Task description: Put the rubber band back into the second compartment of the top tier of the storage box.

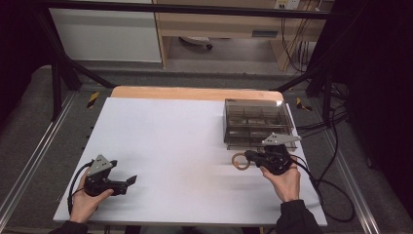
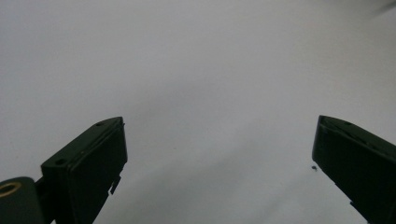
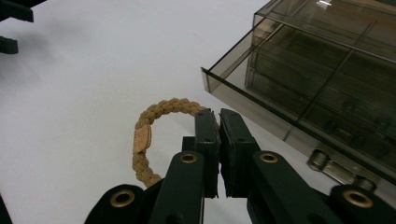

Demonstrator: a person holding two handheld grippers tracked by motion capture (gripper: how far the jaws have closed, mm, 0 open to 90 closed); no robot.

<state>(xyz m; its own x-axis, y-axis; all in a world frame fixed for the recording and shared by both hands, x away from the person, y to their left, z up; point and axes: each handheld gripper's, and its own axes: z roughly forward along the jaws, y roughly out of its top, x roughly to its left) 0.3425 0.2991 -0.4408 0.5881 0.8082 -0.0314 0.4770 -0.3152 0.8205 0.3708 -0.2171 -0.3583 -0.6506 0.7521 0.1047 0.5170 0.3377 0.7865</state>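
while the right gripper (image 3: 218, 122) pinches a tan braided hair tie (image 3: 154, 122) just in front of the smoky compartment box (image 3: 322, 70), the left gripper (image 2: 219, 149) hangs spread above the white tabletop (image 1: 170, 136).

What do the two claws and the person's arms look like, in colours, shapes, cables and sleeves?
Both are black two-jaw tools. The left claw and the right claw each carry a grey three-cornered plate on top and trail a black cable. Brass-coloured rivets mark the jaw links. The jaws are flat, blocky pads. The person wears dark sleeves.
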